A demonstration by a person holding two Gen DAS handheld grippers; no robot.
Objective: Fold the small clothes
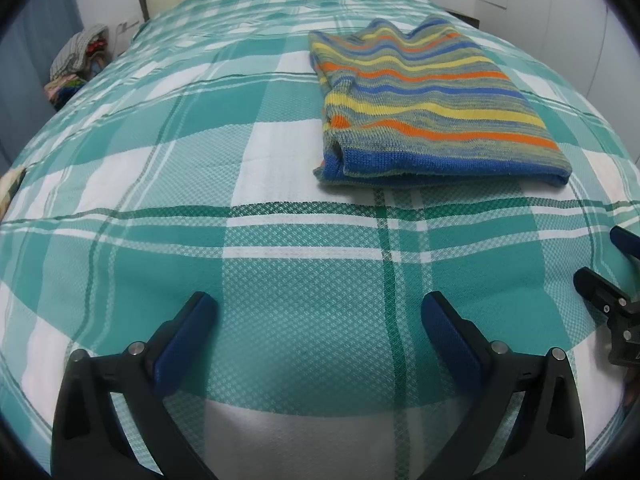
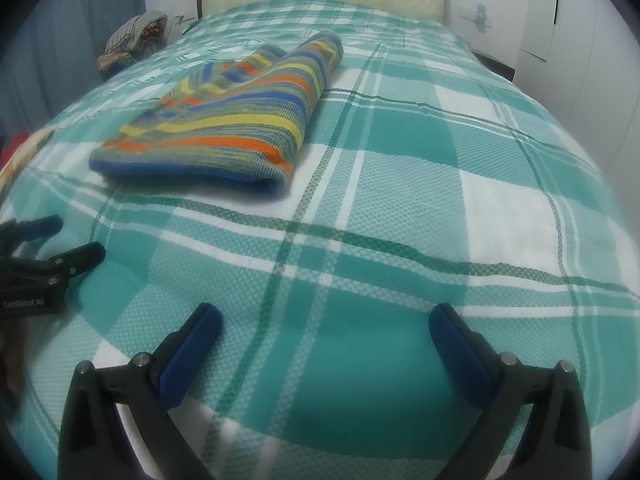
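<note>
Folded striped sweater lying flat mid-bed on the green-and-white plaid bedspread, nearer the headboard than either claw. Left gripper and right gripper over the foot edge, jaws spread wide, both empty.

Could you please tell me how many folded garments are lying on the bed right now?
1. The striped knit garment lies folded on the checked bedspread, ahead of both open grippers. A pile of clothes sits beside the bed, not on it.
</note>
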